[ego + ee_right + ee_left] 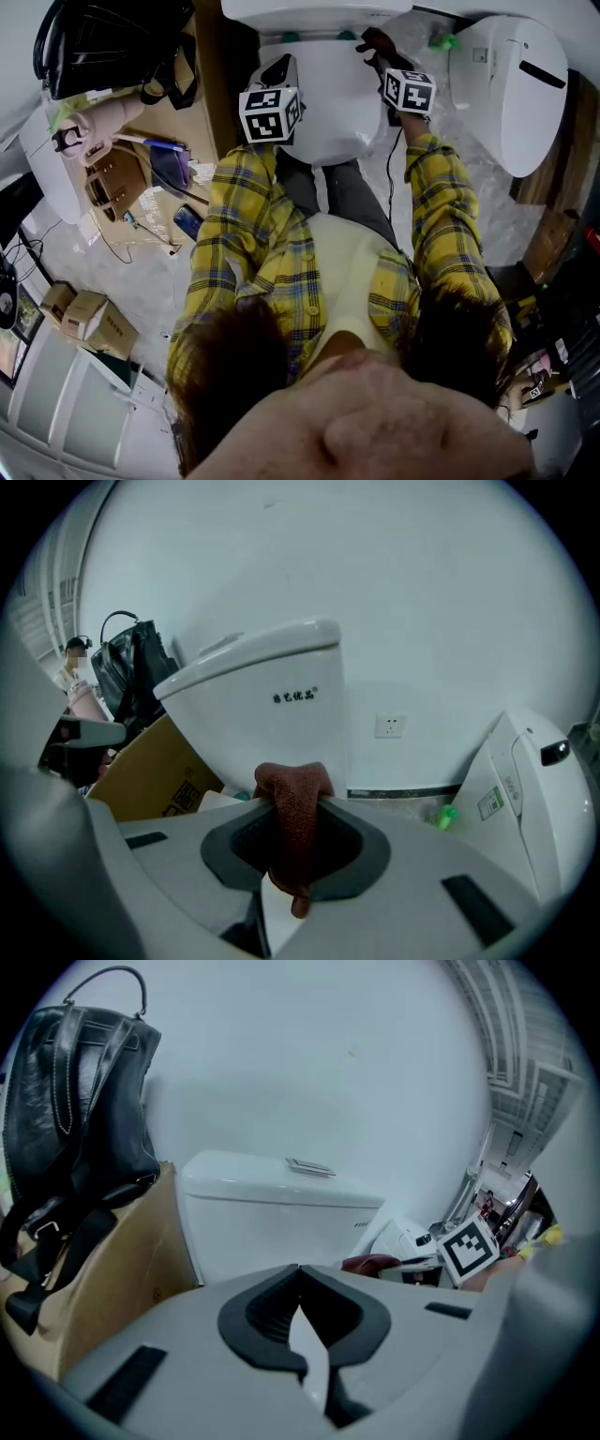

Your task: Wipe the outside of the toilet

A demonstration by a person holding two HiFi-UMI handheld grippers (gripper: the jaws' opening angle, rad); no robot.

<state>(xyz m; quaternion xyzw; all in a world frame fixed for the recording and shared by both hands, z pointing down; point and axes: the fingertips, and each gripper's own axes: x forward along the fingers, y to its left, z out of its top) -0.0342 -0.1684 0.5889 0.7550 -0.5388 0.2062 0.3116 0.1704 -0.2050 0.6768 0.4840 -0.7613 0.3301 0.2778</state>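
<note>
The white toilet stands at the top of the head view, its tank behind the closed lid. My right gripper is over the lid's right rear, shut on a reddish-brown cloth. The right gripper view shows the cloth pinched and hanging between the jaws, with the tank just ahead. My left gripper hovers over the lid's left side. Its jaws meet with nothing between them, and its own view faces the tank.
A black backpack rests on a cardboard box left of the toilet. A second white toilet unit stands to the right, with a green object on the floor between. Boxes and clutter cover the floor at left.
</note>
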